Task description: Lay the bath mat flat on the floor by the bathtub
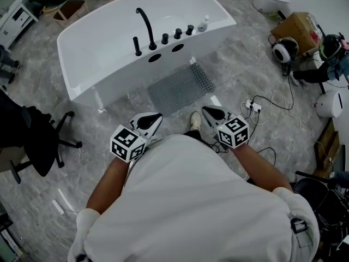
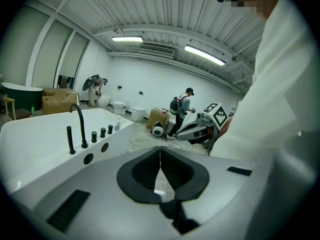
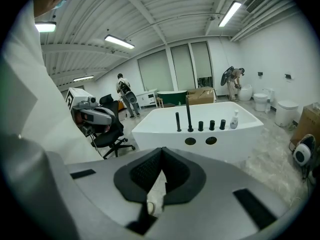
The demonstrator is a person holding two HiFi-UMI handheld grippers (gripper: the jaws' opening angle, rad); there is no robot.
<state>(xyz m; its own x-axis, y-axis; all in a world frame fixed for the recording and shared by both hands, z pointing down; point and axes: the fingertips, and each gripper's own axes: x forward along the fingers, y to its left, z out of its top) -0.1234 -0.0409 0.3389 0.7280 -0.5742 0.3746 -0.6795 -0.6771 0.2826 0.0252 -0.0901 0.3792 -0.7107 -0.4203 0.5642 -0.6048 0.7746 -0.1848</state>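
The grey bath mat [image 1: 180, 87] lies spread flat on the marble floor, right against the front of the white bathtub [image 1: 109, 42]. My left gripper [image 1: 157, 115] hovers close to my body, just short of the mat's near edge; its jaws are shut with nothing between them [image 2: 160, 149]. My right gripper [image 1: 206, 109] is held level with it on the other side, also shut and empty [image 3: 161, 151]. Both gripper views look over the tub [image 2: 30, 149] [image 3: 235, 134], and the mat is hidden in them.
A black office chair [image 1: 43, 141] stands at the left. A power strip with cables [image 1: 253, 107] lies on the floor to the right, with a cardboard box [image 1: 297, 26] and a helmet [image 1: 284, 51] beyond. My shoe [image 1: 194, 120] is near the mat. People stand in the background.
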